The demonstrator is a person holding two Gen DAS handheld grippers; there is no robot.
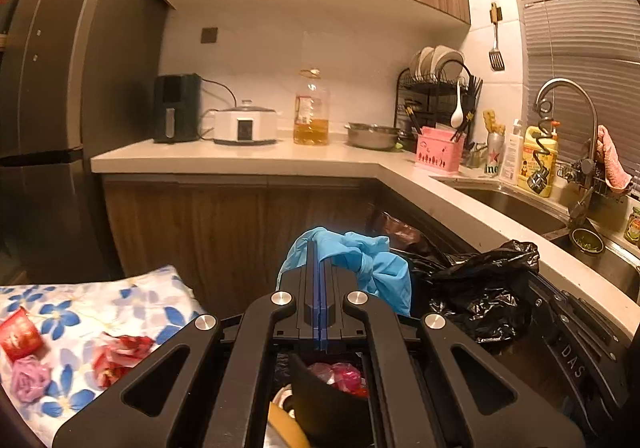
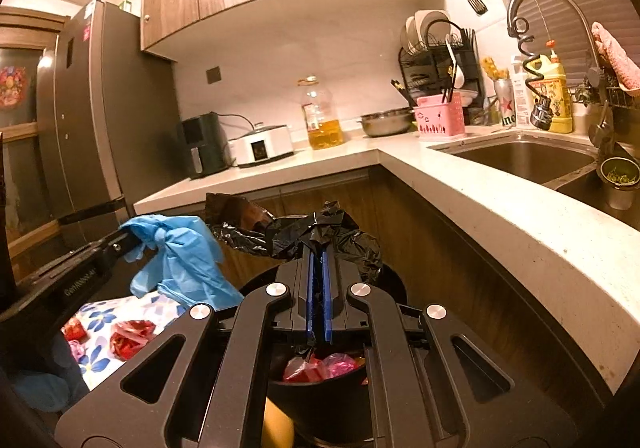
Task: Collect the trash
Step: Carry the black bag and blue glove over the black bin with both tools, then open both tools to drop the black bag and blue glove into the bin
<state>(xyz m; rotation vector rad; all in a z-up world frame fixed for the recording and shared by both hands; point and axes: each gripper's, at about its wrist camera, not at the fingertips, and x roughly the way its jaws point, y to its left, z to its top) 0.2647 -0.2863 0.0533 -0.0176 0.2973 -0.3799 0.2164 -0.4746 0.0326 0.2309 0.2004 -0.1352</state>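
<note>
At frame center, the left gripper (image 1: 322,256) is pinching a blue glove (image 1: 360,264) while the right gripper (image 2: 319,248) is clamping the black bag (image 2: 320,236) over the bin (image 2: 320,404).

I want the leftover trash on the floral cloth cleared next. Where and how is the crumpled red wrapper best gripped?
Grip the crumpled red wrapper across its raised, bunched middle, coming from above with the jaws open wide. It lies loose on the soft floral cloth, so a side approach would likely push it along or snag fabric. The purple wad lies apart to its left, so it should not interfere.
</note>
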